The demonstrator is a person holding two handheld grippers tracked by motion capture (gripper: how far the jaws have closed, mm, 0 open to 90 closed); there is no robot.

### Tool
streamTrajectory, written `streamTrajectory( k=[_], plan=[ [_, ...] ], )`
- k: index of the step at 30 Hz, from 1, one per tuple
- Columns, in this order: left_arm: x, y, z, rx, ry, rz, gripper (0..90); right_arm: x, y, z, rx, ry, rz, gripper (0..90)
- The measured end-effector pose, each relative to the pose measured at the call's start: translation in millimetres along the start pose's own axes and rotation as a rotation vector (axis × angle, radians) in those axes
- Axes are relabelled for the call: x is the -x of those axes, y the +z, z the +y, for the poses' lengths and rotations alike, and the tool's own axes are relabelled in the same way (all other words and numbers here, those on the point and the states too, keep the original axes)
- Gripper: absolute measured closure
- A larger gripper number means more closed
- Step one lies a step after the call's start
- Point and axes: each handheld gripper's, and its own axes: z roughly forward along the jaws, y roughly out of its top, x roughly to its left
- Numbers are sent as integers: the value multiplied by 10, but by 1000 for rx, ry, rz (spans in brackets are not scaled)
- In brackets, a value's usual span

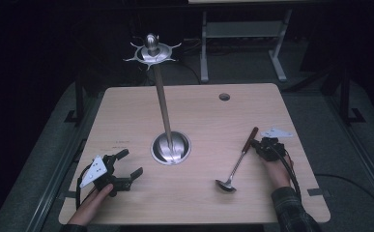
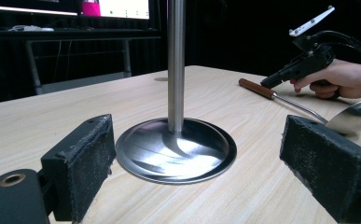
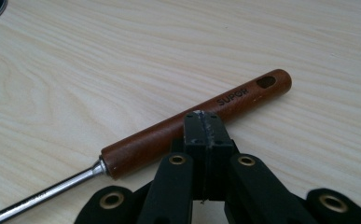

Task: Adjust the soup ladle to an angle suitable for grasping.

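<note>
A steel ladle [image 1: 237,162] with a brown wooden handle [image 3: 192,126] lies flat on the wooden table, its bowl [image 1: 225,186] toward the front. My right gripper [image 1: 261,144] is shut, its closed tips [image 3: 201,116] touching the near side of the handle with nothing between them. A metal utensil stand [image 1: 171,147] rises from a round base [image 2: 176,149] at the table's middle and carries a ring of hooks [image 1: 151,50] on top. My left gripper [image 1: 131,163] is open and empty at the front left, with its wide jaws [image 2: 201,172] facing the base.
The table [image 1: 199,111] has a round cable hole [image 1: 224,96] near its back edge. Beyond the table stands a white desk frame [image 1: 242,43] on a dark floor. A hand with the right gripper [image 2: 299,67] shows beyond the ladle in the left gripper view.
</note>
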Motion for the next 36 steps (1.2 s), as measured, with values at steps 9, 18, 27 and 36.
streamTrajectory(
  k=[9,18,27,36],
  plan=[
    [1,1,0,2,-3,2,97,-86,53,57,-8,-23,25,898],
    [0,1,0,3,-6,1,97,-182,138,119,-3,-35,58,898],
    [-1,2,-1,4,-7,2,97,-267,195,147,1,-44,110,899],
    [-1,1,-1,4,-7,1,97,-439,277,225,-12,-88,166,898]
  ],
)
